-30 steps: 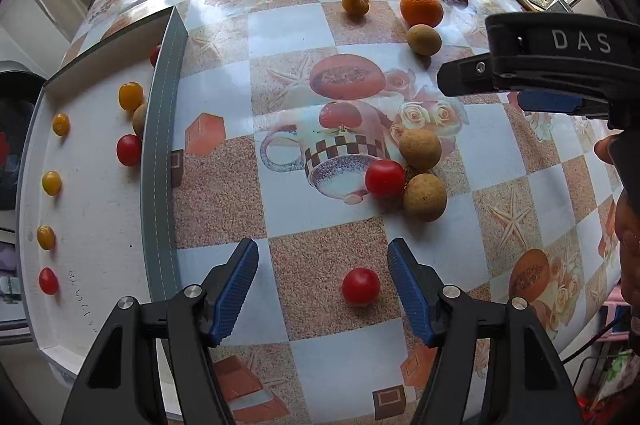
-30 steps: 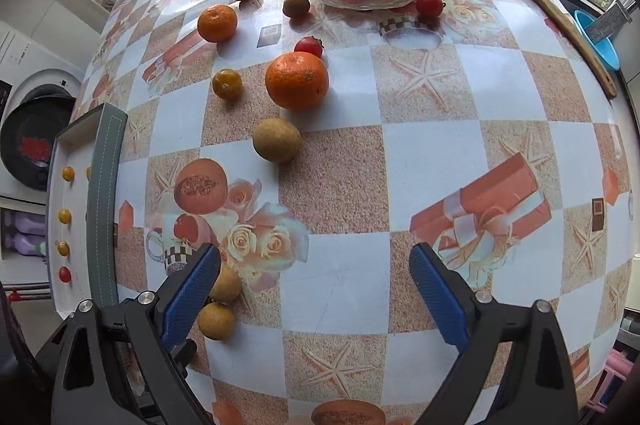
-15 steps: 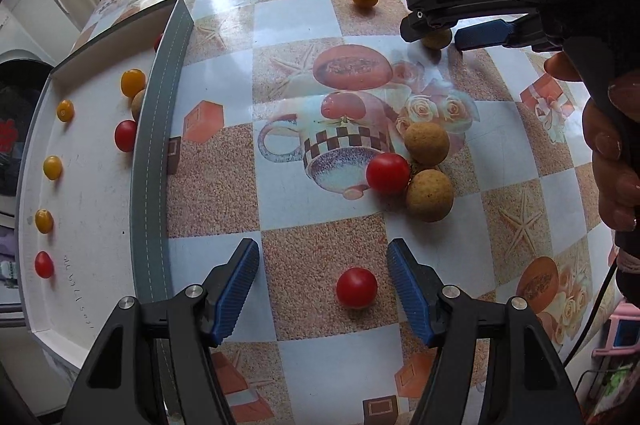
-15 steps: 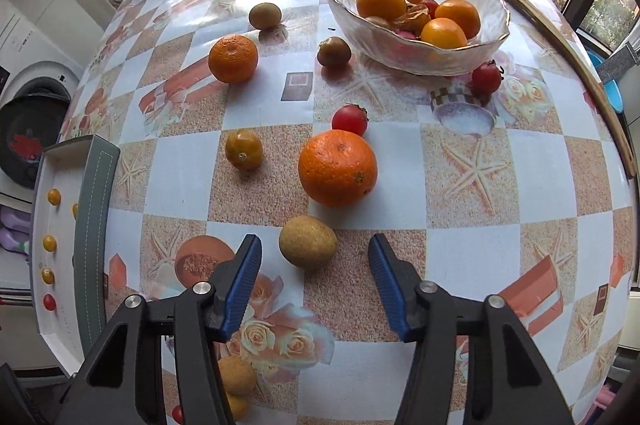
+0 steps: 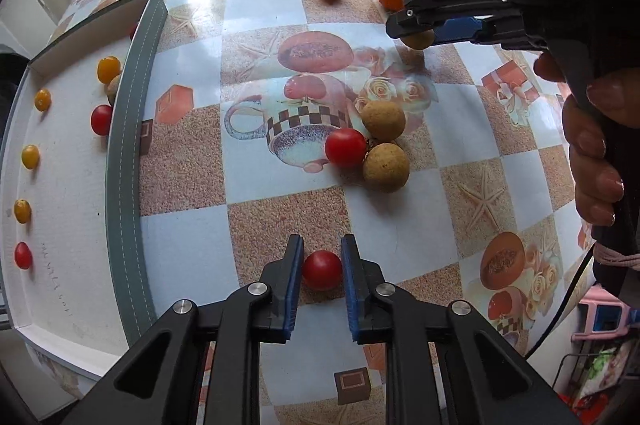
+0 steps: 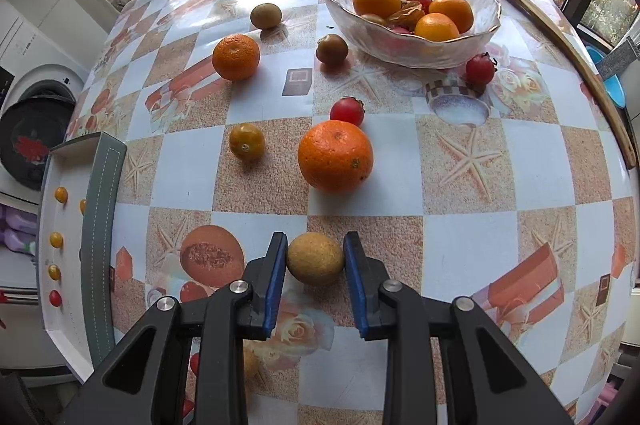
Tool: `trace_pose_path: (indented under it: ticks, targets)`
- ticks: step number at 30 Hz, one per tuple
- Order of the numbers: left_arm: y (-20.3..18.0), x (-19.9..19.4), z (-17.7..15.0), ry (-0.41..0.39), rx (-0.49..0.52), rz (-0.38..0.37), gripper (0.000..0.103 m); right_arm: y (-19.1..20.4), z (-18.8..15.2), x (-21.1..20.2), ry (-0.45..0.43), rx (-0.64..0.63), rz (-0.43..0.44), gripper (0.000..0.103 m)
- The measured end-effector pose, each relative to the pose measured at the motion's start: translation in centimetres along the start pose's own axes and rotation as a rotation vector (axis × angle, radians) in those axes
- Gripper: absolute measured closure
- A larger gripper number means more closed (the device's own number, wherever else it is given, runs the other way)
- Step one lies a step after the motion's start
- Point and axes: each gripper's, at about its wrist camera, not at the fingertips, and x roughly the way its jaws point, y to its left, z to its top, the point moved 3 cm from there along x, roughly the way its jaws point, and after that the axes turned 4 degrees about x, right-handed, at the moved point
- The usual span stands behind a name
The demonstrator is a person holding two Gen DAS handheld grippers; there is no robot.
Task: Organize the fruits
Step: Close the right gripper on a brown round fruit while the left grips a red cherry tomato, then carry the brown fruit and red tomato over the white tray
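Left gripper, blue pads pinching a small glossy red cherry tomato on the checked tablecloth, at 6 o'clock in the left wrist view. Pressing on both flanks of the fruit, jaws drawn in to it.

Right gripper, jaws just closing around a round, dull tan longan, rough-skinned, at 6 o'clock in its own view; both pads against its sides. Seen from the left wrist view at 1 o'clock, held by a hand wrapped around the handle.

Near centre of the left view: one more red cherry tomato touching two tan longans, the three clustered together.

At 9 o'clock, a white tray with a grey stitched rim: four small yellow-orange tomatoes, two red ones, plus one brownish fruit half hidden by the rim.

In the right view, loose on the cloth: two oranges, the large one just beyond the gripper, a smaller one at 11 o'clock; one yellow tomato; two red fruits with calyxes; one dark brownish tomato; one kiwi.

Glass bowl at 1 o'clock, holding three oranges, one small yellow tomato and several darker pieces not countable.
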Motion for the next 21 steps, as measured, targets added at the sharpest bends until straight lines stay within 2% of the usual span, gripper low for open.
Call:
trace_pose_path:
  ticks: [5, 13, 21]
  targets:
    - [1.6, 0.0, -0.2, 0.024, -0.080, -0.077, 0.082, -0.8, -1.3, -1.1, 0.010, 0.025, 0.015, 0.071]
    - [2.5, -0.4, 0.3, 0.022, -0.071, -0.083, 0.082, -1.6, -3.5, -2.6, 0.035, 0.059, 0.026, 0.071]
    - [4.1, -2.5, 1.7, -0.026, -0.081, -0.089, 0.082, -1.1, -5.0, -3.7, 0.052, 0.056, 0.022, 0.071]
